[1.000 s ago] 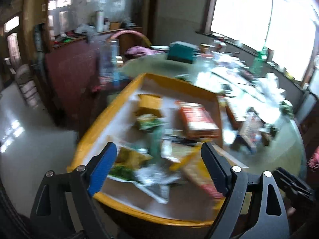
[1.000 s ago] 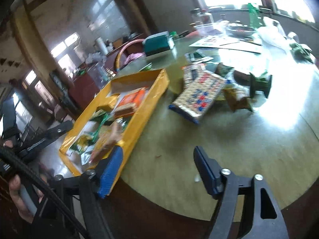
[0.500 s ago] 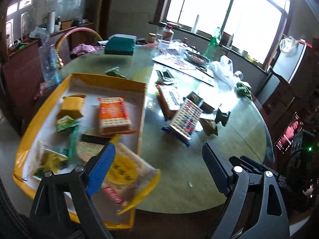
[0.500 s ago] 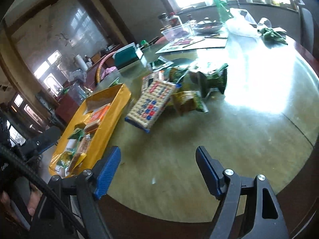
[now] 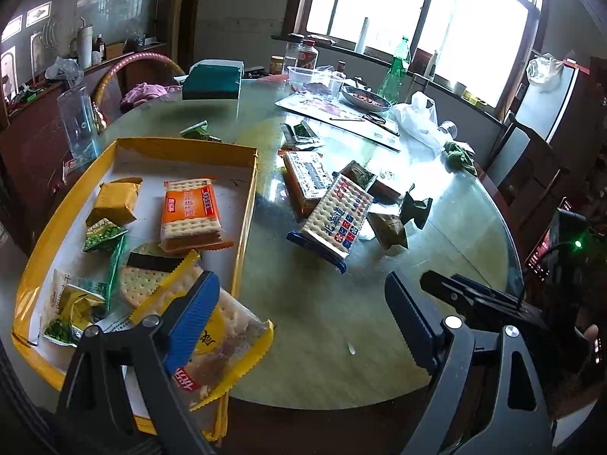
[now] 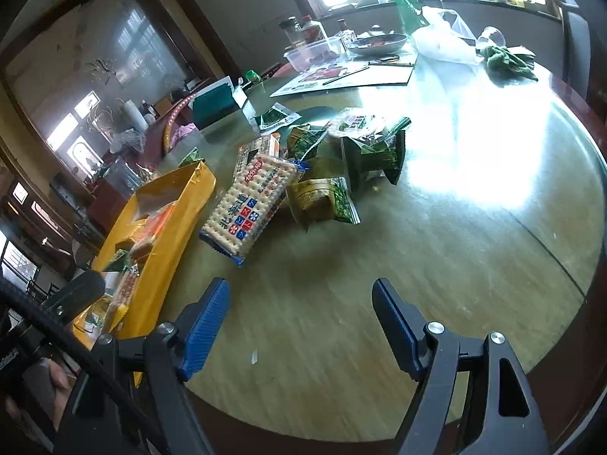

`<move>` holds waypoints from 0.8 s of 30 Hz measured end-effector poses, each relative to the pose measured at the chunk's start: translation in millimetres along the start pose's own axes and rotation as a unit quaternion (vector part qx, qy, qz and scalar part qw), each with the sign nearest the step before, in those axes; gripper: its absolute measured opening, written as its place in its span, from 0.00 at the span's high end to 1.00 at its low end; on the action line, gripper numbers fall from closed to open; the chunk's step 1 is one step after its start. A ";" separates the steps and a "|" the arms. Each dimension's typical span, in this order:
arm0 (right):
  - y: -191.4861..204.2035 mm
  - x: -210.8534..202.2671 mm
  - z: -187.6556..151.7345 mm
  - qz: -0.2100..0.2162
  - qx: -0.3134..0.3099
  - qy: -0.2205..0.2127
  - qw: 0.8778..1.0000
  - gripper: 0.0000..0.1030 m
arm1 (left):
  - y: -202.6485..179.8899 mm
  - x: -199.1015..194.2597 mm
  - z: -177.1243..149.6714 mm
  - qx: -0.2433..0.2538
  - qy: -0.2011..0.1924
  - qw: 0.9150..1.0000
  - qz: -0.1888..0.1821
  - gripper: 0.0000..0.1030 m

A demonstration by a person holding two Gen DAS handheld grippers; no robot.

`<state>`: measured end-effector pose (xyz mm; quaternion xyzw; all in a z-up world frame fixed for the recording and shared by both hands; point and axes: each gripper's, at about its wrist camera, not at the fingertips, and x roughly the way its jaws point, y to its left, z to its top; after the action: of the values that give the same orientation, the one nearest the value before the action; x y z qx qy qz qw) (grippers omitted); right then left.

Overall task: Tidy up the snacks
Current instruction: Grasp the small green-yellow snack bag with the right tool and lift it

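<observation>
Several packets are already gathered in the shallow yellow cardboard tray (image 5: 248,204); the blue-ended cracker packet (image 5: 335,218) and green pouches (image 6: 322,199) are left on the round glass-topped bench (image 5: 322,314). Both the left gripper (image 5: 299,318) and right gripper (image 6: 299,326) are held spread and empty.

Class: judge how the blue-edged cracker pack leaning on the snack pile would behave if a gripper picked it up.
The blue-edged cracker pack looks flat and slab-like, so probably stiff. Its glossy wrapper may slip. The visible crackers would likely crack if squeezed hard.

The blue-edged cracker pack (image 5: 337,217) reads 北海道.

round glass table (image 5: 326,314), yellow tray (image 5: 242,204), snack packets (image 5: 334,220)
</observation>
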<state>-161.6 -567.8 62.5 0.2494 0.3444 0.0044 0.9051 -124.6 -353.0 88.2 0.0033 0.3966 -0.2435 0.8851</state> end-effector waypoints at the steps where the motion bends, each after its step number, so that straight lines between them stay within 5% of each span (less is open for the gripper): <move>1: -1.0 2.9 2.0 0.001 0.001 0.002 1.000 0.25 | 0.2 0.9 -0.9 -0.001 0.002 1.000 -0.002 0.14; 24: -15.0 47.3 39.5 -0.036 -0.007 0.041 0.998 0.36 | 0.3 12.0 -5.9 0.000 0.017 1.000 -0.012 0.14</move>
<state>-103.3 -590.1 51.6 0.2300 0.3897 -0.0161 0.8916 -121.8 -356.7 75.6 0.0024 0.4116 -0.2537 0.8753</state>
